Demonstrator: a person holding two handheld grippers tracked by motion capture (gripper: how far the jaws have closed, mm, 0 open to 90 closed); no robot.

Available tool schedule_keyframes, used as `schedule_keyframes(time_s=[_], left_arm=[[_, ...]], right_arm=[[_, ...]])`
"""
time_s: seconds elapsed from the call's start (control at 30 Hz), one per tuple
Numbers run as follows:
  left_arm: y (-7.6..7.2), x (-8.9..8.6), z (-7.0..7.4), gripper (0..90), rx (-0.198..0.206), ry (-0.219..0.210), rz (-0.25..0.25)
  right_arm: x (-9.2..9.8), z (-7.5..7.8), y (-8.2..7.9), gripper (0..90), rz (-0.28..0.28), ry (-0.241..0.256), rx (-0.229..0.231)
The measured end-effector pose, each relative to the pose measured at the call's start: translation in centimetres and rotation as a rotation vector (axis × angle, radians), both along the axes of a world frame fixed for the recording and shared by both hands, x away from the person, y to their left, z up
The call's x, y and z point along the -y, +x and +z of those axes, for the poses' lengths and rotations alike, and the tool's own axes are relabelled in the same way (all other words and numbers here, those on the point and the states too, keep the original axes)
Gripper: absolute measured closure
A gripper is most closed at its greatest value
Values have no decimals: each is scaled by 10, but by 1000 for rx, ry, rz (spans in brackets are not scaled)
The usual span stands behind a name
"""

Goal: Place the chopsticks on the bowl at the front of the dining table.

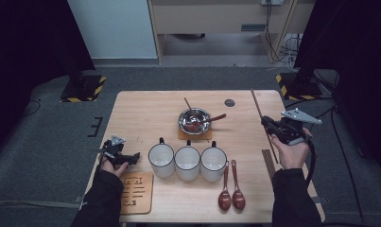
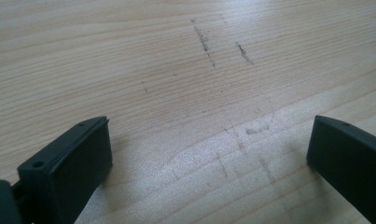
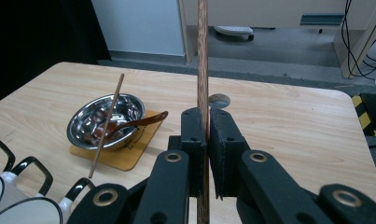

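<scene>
My right gripper (image 1: 266,123) hangs over the table's right side, shut on a long brown chopstick (image 1: 260,108) that runs from the far edge toward the person. In the right gripper view the chopstick (image 3: 203,70) stands upright between the closed jaws of the gripper (image 3: 207,135). A steel bowl (image 1: 194,120) sits on a small wooden coaster mid-table, with a dark wooden spoon (image 3: 141,122) and another chopstick (image 3: 108,119) leaning in it. My left gripper (image 1: 135,156) rests low at the left edge, open, over bare wood (image 2: 195,93) with nothing between its jaws.
Three white mugs (image 1: 187,162) stand in a row in front of the bowl. Two wooden spoons (image 1: 231,193) lie near the front edge. More chopsticks (image 1: 268,163) lie by the right hand. A slotted wooden trivet (image 1: 137,191) lies at the front left.
</scene>
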State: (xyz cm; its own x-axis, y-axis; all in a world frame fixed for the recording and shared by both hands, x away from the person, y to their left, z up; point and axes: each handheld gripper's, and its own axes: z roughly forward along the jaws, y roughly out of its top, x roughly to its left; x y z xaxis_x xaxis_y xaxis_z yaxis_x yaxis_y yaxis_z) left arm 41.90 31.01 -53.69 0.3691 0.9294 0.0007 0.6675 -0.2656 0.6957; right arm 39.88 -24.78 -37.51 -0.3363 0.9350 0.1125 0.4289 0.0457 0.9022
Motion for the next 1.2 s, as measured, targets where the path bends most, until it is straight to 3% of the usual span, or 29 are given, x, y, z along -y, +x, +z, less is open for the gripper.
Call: schedule_keyframes(time_s=[1.2], left_arm=[[0,0,0,0,0,0,0]], right_arm=[[-53,21,51,848,58,9,51]])
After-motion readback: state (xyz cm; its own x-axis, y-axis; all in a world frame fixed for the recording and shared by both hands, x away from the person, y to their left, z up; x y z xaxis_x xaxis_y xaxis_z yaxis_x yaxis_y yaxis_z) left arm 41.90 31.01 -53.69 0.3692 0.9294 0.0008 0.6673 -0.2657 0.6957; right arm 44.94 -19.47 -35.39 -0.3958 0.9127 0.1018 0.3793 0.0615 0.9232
